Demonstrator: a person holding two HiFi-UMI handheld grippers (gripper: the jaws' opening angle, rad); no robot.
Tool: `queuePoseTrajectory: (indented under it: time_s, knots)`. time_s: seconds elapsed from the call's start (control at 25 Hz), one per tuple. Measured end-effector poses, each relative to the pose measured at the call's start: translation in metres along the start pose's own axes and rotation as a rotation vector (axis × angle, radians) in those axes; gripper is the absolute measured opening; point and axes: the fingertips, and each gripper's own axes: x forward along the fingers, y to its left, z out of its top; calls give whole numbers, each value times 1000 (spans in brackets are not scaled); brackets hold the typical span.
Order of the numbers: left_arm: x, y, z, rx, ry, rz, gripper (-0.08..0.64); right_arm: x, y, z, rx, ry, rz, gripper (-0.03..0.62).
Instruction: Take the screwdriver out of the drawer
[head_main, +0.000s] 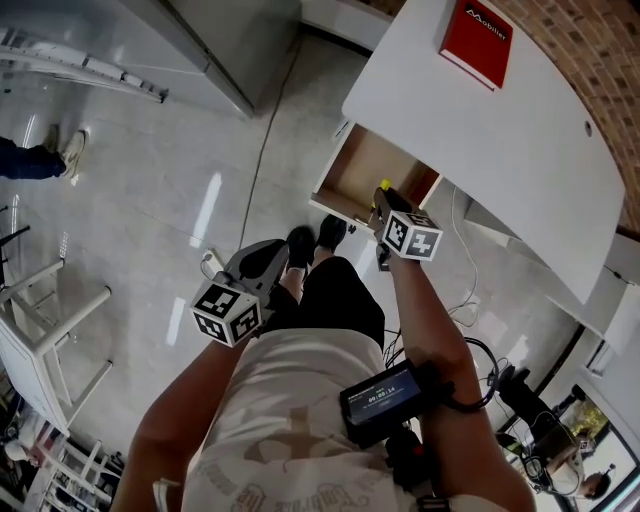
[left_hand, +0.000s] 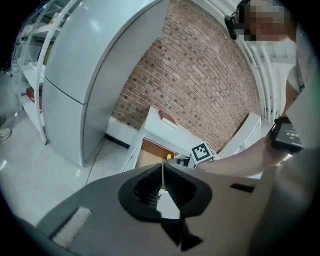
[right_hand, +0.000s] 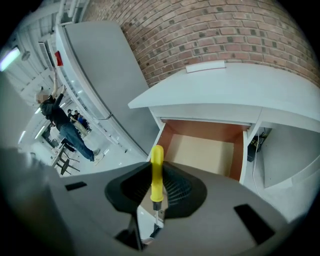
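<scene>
Right gripper view: right gripper jaws pinching yellow screwdriver by handle, handle end pointing far, out of open drawer under white counter. Shaft tip blurred, probably toward camera. Left gripper jaws pressed together, well apart from drawer.

We see a white curved desk with a flat red hardcover book lying near its back edge. Its wood-lined drawer stands pulled open above the glossy pale tiled floor, where a thin dark cable runs.
</scene>
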Motion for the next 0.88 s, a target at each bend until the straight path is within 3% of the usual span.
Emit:
queuePoseTrajectory:
  time_s: [0.24,0.88]
  knots:
    - [-7,1,17,29,-13,-7,15,-15,19,8,13,-59,44,57]
    - [-9,-28,31,88,-12,-49,15,-76,31,27,-5,-144,56,57]
